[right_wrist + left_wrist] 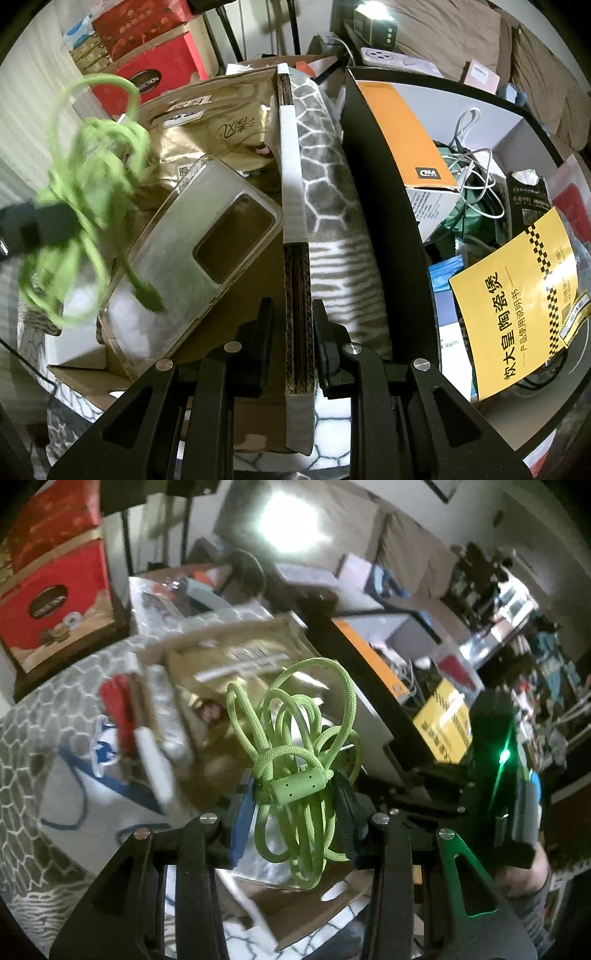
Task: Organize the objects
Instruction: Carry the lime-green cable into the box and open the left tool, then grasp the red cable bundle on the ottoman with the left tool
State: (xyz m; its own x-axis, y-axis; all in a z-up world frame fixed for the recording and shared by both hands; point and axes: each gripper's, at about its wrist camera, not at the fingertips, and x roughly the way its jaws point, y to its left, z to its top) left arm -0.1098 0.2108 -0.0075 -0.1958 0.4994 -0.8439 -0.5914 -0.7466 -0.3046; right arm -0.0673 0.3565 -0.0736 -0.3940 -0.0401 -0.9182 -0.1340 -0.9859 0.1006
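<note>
the left gripper (295, 794) is clenched on a bundle of lime-green cable (299, 746), its pads pinching the coil at the moulded ferrite lump, with loops fanning up toward 12 o'clock and sagging past the fingers toward 6. in the right wrist view the same bundle hangs in the air at 9 o'clock, above the open cardboard box (295, 314). the cable looks light, limp and braided, so it should not slip, but loose loops will swing and snag; the bound middle is the sound place to hold it. the right gripper (293, 332) is clamped on the box's corrugated wall, steadying it. inside the box a clear phone case (207, 236) and a tan pouch (207, 118) leave little bare floor. at 3 o'clock a black bin (373, 206) holds white cables and a yellow booklet (517, 306); its tall rim and the box wall are the edges the dangling loops could catch
</note>
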